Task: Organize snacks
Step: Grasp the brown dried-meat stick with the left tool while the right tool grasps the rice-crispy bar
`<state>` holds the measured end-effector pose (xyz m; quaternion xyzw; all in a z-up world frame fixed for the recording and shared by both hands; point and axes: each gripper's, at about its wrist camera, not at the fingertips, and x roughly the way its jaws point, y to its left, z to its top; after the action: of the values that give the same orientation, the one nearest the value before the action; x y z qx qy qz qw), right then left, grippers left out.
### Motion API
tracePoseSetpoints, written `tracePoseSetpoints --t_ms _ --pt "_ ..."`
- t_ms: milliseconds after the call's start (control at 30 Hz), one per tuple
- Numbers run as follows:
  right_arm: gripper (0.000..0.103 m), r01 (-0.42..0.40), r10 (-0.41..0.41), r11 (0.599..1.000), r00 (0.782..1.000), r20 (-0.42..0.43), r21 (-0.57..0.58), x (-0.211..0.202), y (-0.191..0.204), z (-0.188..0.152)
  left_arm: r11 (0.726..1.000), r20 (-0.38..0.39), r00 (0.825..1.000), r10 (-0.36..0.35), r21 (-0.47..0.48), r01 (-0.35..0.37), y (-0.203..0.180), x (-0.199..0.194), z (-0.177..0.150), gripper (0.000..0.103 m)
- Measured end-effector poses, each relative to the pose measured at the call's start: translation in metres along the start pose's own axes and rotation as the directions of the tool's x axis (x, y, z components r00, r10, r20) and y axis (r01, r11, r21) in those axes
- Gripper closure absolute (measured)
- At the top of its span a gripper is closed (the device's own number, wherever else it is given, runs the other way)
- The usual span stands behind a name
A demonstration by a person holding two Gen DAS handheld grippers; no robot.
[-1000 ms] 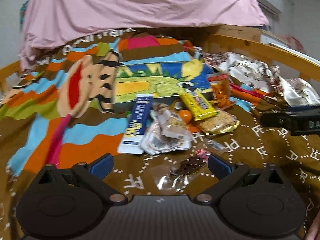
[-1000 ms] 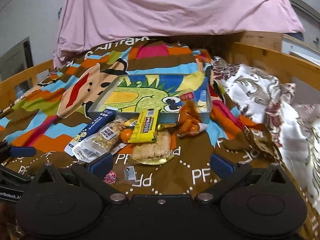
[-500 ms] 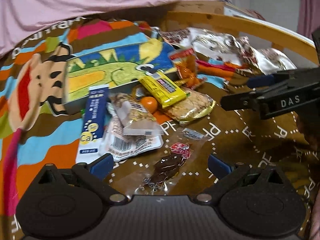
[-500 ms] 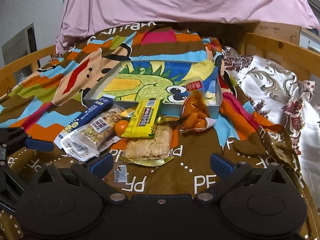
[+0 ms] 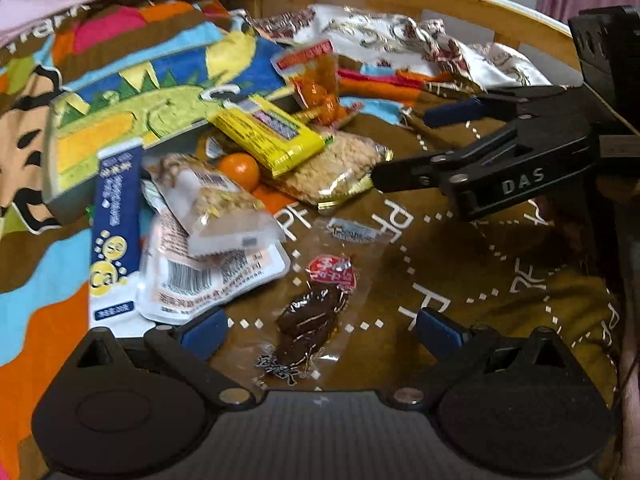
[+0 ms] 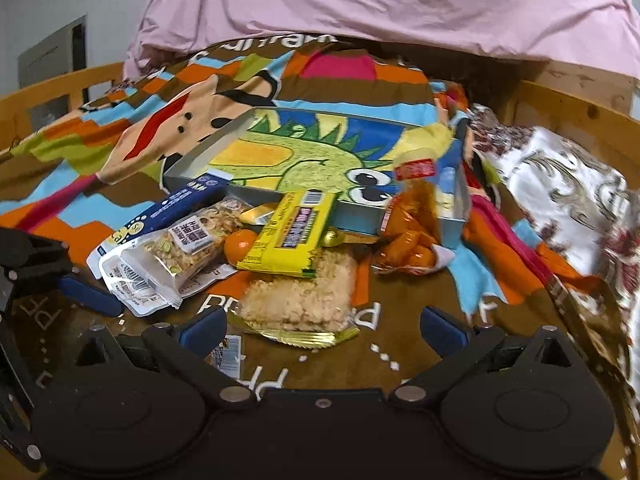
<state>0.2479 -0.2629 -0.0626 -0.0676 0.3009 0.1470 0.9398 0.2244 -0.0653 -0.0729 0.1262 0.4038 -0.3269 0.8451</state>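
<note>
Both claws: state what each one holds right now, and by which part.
Nothing is held. The left claw is open around a clear packet of dark dried fruit; the right claw is open before a golden-wrapped rice cracker.

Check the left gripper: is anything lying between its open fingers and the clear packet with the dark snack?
Nothing visible. The dark snack packet lies alone on the brown blanket, right ahead of the open left gripper. The nearest white barcode packet sits off to its left, not across the approach.

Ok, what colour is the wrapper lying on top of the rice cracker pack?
Yellow wrapper, clearest in the right wrist view.
</note>
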Motion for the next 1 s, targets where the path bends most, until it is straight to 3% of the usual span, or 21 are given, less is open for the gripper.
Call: tracePoseSetpoints --t_ms 267,400,467,600,733,1000 --pt "0.001 -0.035 0.034 0.999 0.996 -0.079 -0.022 0.037 0.009 0.004 1.000 -0.026 0.999 0.021 -0.008 -0.021 0.004 0.005 0.001 0.013" --pt "0.001 -0.029 0.025 0.998 0.997 -0.075 -0.048 0.049 0.017 0.007 0.999 -0.028 0.999 0.037 -0.036 -0.038 0.004 0.004 0.001 0.021" --pt "0.006 -0.013 0.007 0.998 0.996 -0.090 -0.062 0.052 0.018 0.006 0.997 -0.031 0.998 0.049 -0.053 -0.050 0.003 0.004 0.003 0.022" --pt "0.020 -0.002 -0.003 0.998 0.997 -0.081 -0.060 0.048 0.016 0.005 0.993 -0.042 0.996 0.075 -0.088 -0.079 -0.002 0.003 0.004 0.031" --pt "0.022 0.000 -0.005 0.998 0.997 -0.077 -0.066 0.041 0.015 0.003 0.989 -0.053 0.994 0.093 -0.107 -0.098 -0.007 -0.002 0.005 0.045" --pt "0.022 -0.045 0.035 0.997 0.985 -0.167 -0.059 0.005 0.015 -0.007 0.981 -0.081 0.996 0.030 -0.186 -0.045 -0.016 -0.009 0.000 0.049"
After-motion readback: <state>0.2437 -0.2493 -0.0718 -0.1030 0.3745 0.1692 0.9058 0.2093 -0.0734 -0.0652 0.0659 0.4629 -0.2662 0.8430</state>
